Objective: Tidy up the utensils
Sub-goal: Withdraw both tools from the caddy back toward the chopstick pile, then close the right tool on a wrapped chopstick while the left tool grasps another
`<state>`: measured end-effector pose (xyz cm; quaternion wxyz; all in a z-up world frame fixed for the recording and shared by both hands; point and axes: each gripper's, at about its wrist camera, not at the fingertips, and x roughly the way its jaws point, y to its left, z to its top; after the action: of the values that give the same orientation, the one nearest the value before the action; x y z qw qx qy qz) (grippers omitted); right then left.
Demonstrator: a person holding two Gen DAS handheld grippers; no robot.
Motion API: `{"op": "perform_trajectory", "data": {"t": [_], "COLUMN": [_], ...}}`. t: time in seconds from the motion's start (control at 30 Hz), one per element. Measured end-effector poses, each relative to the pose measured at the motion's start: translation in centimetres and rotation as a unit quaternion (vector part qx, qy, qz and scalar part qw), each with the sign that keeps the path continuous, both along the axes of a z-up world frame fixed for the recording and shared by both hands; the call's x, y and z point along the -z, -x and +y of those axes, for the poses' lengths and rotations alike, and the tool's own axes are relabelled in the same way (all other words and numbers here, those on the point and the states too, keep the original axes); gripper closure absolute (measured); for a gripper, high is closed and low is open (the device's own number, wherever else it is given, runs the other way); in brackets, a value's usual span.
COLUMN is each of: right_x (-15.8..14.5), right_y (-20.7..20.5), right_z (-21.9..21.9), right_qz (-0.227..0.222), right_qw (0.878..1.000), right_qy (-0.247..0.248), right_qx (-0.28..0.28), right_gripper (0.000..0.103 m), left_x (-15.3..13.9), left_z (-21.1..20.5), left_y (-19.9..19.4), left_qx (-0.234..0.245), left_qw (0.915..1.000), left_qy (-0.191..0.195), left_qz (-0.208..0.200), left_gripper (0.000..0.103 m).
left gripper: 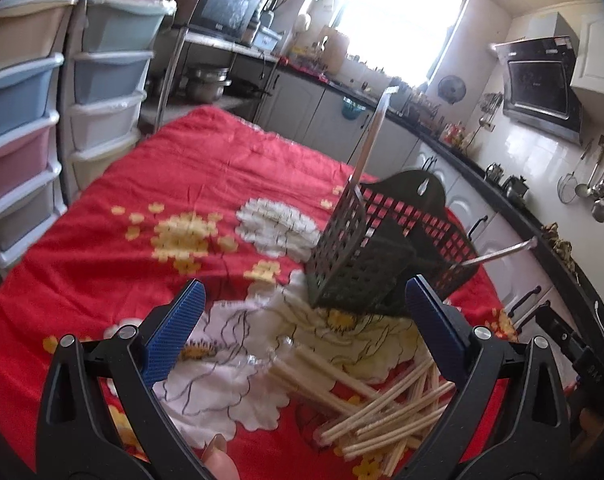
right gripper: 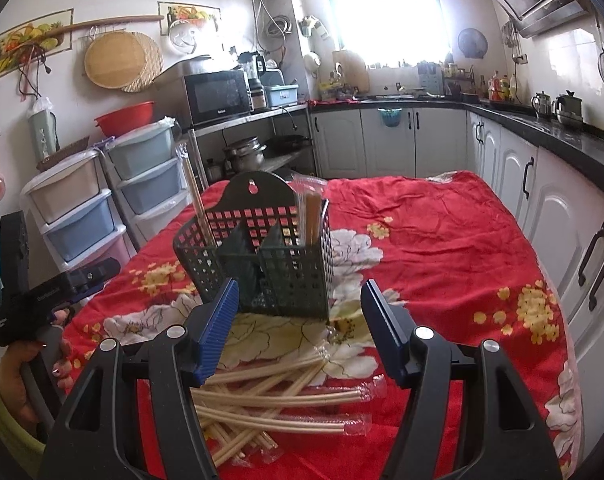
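Observation:
A black perforated utensil basket (left gripper: 366,256) (right gripper: 270,256) with dividers stands on the red flowered tablecloth (left gripper: 198,184) (right gripper: 442,240). Wrapped chopsticks (right gripper: 312,210) stand in its right compartment and one pair (right gripper: 198,204) leans out at its left. A loose pile of wrapped chopsticks (left gripper: 382,412) (right gripper: 270,392) lies in front of the basket. My left gripper (left gripper: 302,332) hovers open over the pile, nothing between its blue pads. My right gripper (right gripper: 300,328) is open too, just above the pile and short of the basket. The left gripper's body (right gripper: 42,300) shows at the right view's left edge, in a hand.
Stacked pastel plastic drawers (left gripper: 34,120) (right gripper: 102,200) stand left of the table. White cabinets under a dark counter (right gripper: 562,144) run along the right and back. A metal rack with a microwave (right gripper: 218,96) and pots is behind the table.

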<state>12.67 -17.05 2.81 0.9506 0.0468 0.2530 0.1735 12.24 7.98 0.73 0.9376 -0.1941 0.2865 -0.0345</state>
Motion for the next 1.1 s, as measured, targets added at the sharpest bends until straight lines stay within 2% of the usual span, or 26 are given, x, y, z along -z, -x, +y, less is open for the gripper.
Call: {"op": "perform_trajectory", "data": {"t": [0.1, 0.17, 0.33, 0.4, 0.57, 0.77, 1.1], "right_x": [0.5, 0.9, 1.3, 1.6, 2.4, 3.8, 7.6], "right_y": [0.0, 0.1, 0.1, 0.1, -0.1, -0.8, -3.4], "right_z": [-0.3, -0.6, -1.0, -1.2, -1.6, -2.4, -3.0], "right_qz": [0.006, 0.010, 0.018, 0.020, 0.032, 0.056, 0.148], "right_qw": [1.000, 1.000, 1.000, 1.000, 0.999, 0.998, 0.989], "right_qy": [0.000, -0.001, -0.002, -0.001, 0.000, 0.003, -0.013], "right_qx": [0.003, 0.007, 0.013, 0.016, 0.024, 0.036, 0.025], "right_gripper": [0.042, 0.042, 0.042, 0.042, 0.042, 0.042, 0.044], "left_x": [1.0, 1.8, 4.2, 4.9, 6.0, 6.7, 7.3], "left_z": [-0.2, -0.4, -1.0, -1.0, -0.9, -0.6, -0.8], "left_y": [-0.1, -0.2, -0.4, -0.6, -1.2, -2.3, -4.1], "left_qx": [0.008, 0.016, 0.038, 0.041, 0.041, 0.034, 0.032], "left_qw": [0.9997, 0.9991, 0.9947, 0.9931, 0.9905, 0.9881, 0.9864], "left_qy": [0.008, 0.020, 0.047, 0.054, 0.061, 0.066, 0.055], "left_qz": [0.020, 0.035, 0.083, 0.096, 0.116, 0.135, 0.151], "left_gripper": [0.014, 0.026, 0.044, 0.055, 0.062, 0.063, 0.065]}}
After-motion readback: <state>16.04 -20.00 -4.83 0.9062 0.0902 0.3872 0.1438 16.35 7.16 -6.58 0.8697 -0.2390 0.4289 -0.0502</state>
